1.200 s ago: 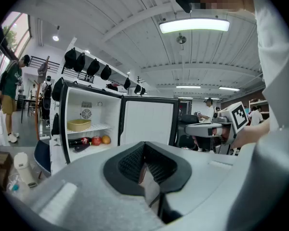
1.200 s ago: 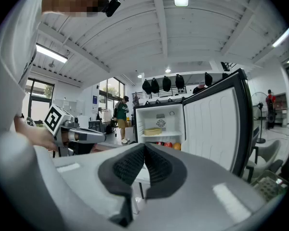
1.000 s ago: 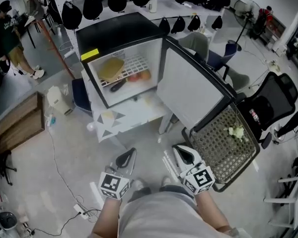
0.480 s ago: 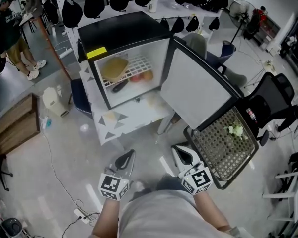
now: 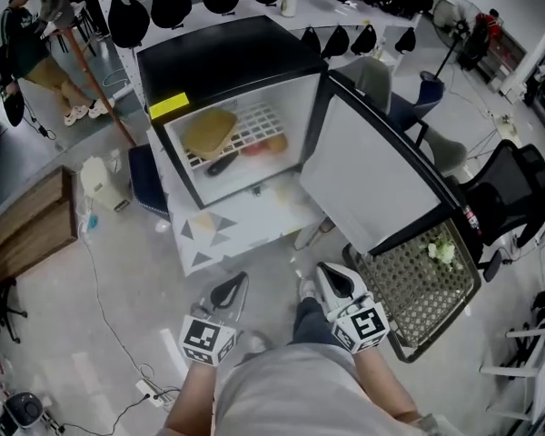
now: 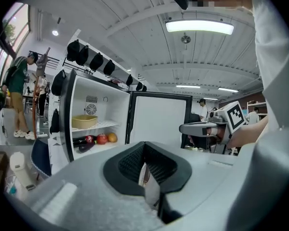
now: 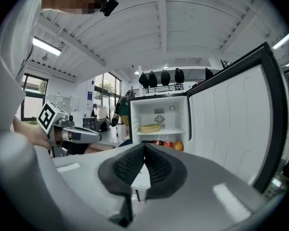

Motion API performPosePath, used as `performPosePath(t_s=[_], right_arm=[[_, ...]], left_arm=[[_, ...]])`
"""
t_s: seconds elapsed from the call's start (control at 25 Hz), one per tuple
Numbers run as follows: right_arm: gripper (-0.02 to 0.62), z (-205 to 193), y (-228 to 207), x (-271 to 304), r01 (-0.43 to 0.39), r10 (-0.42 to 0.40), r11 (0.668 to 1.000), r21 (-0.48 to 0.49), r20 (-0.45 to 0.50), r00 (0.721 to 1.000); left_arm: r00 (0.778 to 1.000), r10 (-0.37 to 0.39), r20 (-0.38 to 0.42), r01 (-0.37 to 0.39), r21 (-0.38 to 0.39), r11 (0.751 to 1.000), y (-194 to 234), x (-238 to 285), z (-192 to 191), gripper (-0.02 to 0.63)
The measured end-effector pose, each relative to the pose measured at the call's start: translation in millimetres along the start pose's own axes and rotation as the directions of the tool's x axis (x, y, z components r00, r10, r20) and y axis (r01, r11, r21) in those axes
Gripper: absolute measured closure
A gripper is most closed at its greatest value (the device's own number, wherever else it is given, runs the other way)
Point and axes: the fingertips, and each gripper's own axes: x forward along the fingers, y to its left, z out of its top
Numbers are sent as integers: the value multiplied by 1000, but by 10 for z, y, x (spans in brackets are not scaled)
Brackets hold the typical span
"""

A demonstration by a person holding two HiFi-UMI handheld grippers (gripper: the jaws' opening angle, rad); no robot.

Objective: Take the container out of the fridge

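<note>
We're not in reach yet
Our left gripper and right gripper ride closed, empty, since the shallow yellow plastic container sits well ahead.

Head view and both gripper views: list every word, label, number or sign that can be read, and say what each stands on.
No text here can be read.
Yellow label on the fridge, top front edge: print too small to read.
Square marker on the left gripper, another on the right gripper: black-and-white patterns, no letters.
Blue sign left of the fridge in the right gripper view: too blurred to read.
</note>
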Motion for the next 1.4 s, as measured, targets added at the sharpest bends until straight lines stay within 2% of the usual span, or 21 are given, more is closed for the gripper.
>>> performPosePath(t_s=[0.4, 0.64, 0.88, 1.08, 1.2, 1.4], right_arm=[[592, 253, -870, 910, -184, 183, 979, -82, -26, 983], [592, 371, -1117, 1236, -318, 317, 944, -87, -19, 948], [592, 445, -1178, 1470, -430, 431, 898, -91, -6, 902], [592, 447, -1121, 1625, -482, 483, 872, -83, -20, 876], [592, 438, -1060, 1723, -496, 495, 863, -97, -31, 868], [592, 511, -964, 1982, -489, 488, 866, -105, -38, 872]], left_arm=[[988, 156, 0, -156, 4, 988, 346, 928, 376, 598], [960, 280, 2, -280, -8, 960, 460, 1233, 525, 598], [922, 387, -10, -388, -29, 921, 531, 1355, 555, 598], [892, 451, -12, -451, -41, 891, 628, 1322, 594, 598], [882, 471, -8, -471, -54, 881, 726, 1256, 592, 598], [881, 474, 4, -473, -64, 879, 983, 1108, 585, 598]])
